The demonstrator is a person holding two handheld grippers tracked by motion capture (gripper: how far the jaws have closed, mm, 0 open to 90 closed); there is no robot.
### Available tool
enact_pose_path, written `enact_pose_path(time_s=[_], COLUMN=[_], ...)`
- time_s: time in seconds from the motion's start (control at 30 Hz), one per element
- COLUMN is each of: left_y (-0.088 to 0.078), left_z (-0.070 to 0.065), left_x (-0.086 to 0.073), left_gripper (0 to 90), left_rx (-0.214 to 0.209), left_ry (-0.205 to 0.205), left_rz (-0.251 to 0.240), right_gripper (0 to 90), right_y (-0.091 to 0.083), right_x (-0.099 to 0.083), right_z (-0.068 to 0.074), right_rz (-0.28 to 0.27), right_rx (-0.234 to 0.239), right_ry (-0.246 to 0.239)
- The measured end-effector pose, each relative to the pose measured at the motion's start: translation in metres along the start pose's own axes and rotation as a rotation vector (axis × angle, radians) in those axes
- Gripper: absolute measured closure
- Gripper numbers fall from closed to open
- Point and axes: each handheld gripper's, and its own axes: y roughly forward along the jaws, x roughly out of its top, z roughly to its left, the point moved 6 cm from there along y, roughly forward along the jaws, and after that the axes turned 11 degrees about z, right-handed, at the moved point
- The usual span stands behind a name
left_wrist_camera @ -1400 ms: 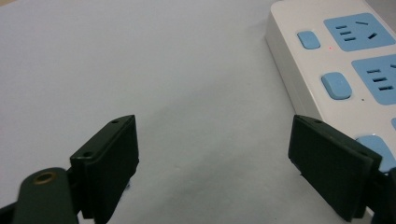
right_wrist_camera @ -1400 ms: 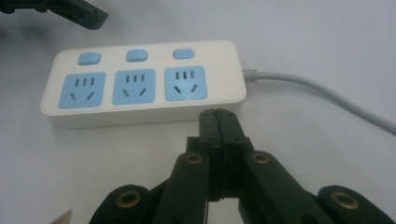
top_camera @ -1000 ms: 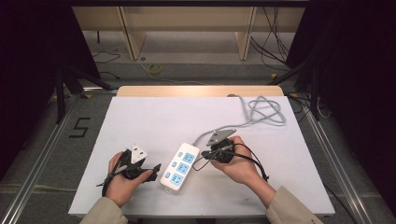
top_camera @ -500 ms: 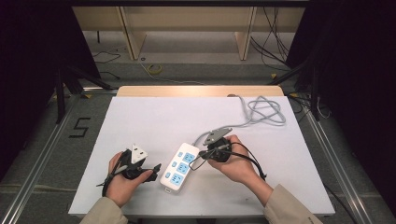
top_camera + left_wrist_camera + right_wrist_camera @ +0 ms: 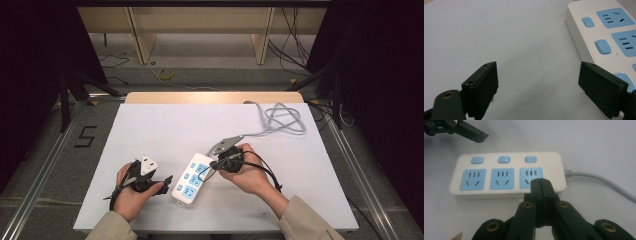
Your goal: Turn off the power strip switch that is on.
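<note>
Beyond my white table [image 5: 165,125] I see a wooden frame [image 5: 200,20] on the floor, a yellow coil [image 5: 165,74], perhaps cable, and a marked "5" [image 5: 86,136].

White table [image 5: 165,125] with a power strip [image 5: 191,179] and its seemingly looped grey cable [image 5: 280,120].

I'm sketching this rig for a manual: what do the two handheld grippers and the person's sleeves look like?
Both are black linkage tools with brass-coloured rivets. The left gripper has flat rectangular black fingers and a white block on top; the right gripper carries a grey three-cornered plate and a looping black cable. Sleeves are beige.
</note>
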Motion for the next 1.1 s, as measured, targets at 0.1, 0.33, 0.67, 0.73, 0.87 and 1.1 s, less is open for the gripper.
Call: enact_pose_path(time_s=[0.1, 0.33, 0.67, 0.73, 0.87, 1.1], left_y=[0.000, 0.000, 0.000, 0.000, 0.000, 0.000], left_z=[0.000, 0.000, 0.000, 0.000, -0.001, -0.001], left_x=[0.000, 0.000, 0.000, 0.000, 0.000, 0.000], left_gripper=[15.6, 15.7, 15.7, 15.7, 15.6, 15.6], left_rx=[-0.002, -0.002, -0.002, -0.003, -0.003, -0.004], left_ry=[-0.001, -0.001, -0.001, 0.000, 0.000, -0.001], left_rz=[-0.001, -0.002, -0.002, -0.001, -0.002, -0.003], right_gripper=[90.0, 90.0, 90.0, 90.0, 90.0, 90.0], right_y=[0.001, 0.002, 0.005, 0.005, 0.006, 0.008], right_x=[0.001, 0.004, 0.009, 0.009, 0.011, 0.015], right_z=[0.000, 0.001, 0.003, 0.003, 0.003, 0.004], right_rz=[0.004, 0.009, 0.016, 0.020, 0.022, 0.029], right_rx=[0.002, 0.004, 0.008, 0.007, 0.008, 0.011], right_ry=[-0.002, -0.003, -0.015, -0.015, -0.016, -0.024])
